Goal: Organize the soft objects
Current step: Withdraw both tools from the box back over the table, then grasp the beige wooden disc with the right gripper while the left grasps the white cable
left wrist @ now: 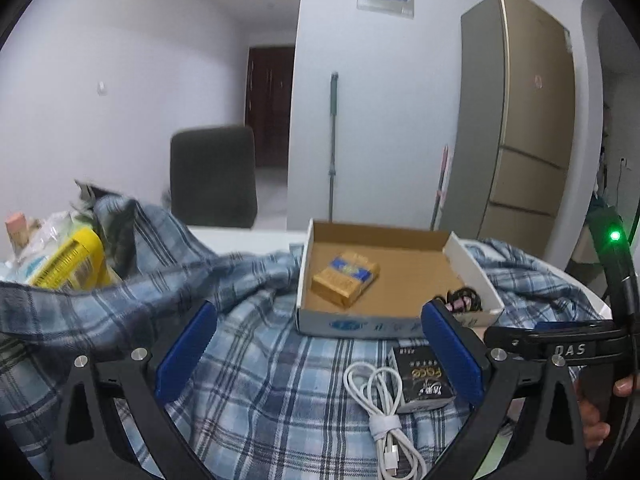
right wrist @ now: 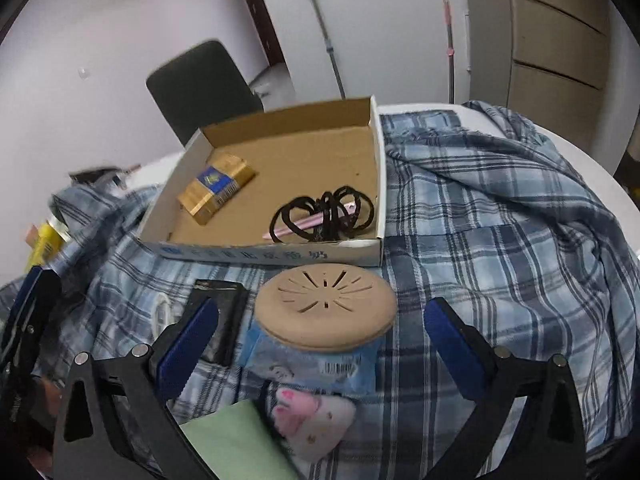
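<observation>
Both the left gripper and right gripper gape wide holding nothing, plaid shirt sprawled under the cardboard box, its far edge off-frame, table barely showing.

Dim bluish light, fisheye-bent edges, slight blur
</observation>
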`<state>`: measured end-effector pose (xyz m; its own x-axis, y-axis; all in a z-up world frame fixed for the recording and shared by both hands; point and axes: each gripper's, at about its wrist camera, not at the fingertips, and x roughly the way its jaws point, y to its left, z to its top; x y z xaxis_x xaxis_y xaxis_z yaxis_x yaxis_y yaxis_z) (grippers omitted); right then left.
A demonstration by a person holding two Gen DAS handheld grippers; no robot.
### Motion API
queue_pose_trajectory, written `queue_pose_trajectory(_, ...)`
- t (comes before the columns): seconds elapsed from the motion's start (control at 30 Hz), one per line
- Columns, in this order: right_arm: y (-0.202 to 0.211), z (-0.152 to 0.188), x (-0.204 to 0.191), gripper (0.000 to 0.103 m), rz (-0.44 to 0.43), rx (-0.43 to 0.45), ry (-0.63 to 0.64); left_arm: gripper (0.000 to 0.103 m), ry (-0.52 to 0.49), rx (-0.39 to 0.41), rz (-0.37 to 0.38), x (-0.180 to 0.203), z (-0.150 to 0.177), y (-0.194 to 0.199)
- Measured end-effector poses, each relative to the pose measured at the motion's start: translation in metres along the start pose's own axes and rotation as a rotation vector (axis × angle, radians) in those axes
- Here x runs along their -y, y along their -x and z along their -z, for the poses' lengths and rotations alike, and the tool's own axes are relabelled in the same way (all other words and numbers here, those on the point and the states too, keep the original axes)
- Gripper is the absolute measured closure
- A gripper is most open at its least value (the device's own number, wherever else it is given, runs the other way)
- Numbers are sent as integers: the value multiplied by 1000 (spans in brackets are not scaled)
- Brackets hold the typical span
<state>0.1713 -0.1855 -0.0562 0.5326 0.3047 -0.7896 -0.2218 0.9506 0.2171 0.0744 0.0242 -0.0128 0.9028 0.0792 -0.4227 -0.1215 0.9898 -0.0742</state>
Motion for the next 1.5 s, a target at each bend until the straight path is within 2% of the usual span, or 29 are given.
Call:
queue_pose_trajectory(0.1,-13,-2,-1,0,8,-36,5,0,7,-65,11,-3,2,-13)
queue_pose_trajectory(0.2,-22,-3,1,1,-10,-66,1,0,10,-94,14,-3,4,-19)
queue_pose_trajectory(0.23,-23,-4,2,3,-15,-71,-2,0,10,-96,15,-3,5,-20)
queue_pose_trajectory(0.3,-26,-4,3,17,-18,-76,-4,0,10,-96,18,-3,5,-19)
queue_pose_trajectory(0.33,-27,-4,4,21,-16,-79,-6,0,9,-95,18,-3,5,-19)
queue_pose_trajectory(0.5,-16,0,7,22,-42,-66,-11,0,-2,-81,24,-1,4,-16)
queue_pose_trajectory(0.63,13,7,6,22,-47,7,30,0,-9,-90,31,0,3,-16)
queue_pose_trajectory(0.73,42,17,3,22,-32,120,99,2,-4,-158,48,-2,1,-18)
queue_pose_trajectory(0.8,56,26,0,22,3,200,158,12,5,-232,50,-3,4,-21)
queue_pose_trajectory(0.87,65,35,-5,22,27,269,211,20,15,-307,84,0,9,-25)
queue_pose_trajectory(0.9,68,39,-5,22,29,293,227,27,14,-335,97,2,11,-27)
queue_pose_trajectory(1.0,71,45,-13,22,45,336,272,37,-11,-405,119,13,22,-38)
queue_pose_trajectory(1.13,76,49,-17,22,31,362,302,42,-20,-479,141,20,37,-47)
queue_pose_trajectory(1.27,73,50,-13,21,15,353,290,50,-49,-502,141,26,43,-51)
queue_pose_trajectory(1.33,73,49,-12,21,8,349,283,57,-53,-519,147,26,46,-53)
queue_pose_trajectory(1.37,72,50,-11,21,4,346,280,64,-56,-535,151,27,47,-56)
queue_pose_trajectory(1.5,71,50,-11,21,-4,338,276,67,-63,-589,183,30,54,-65)
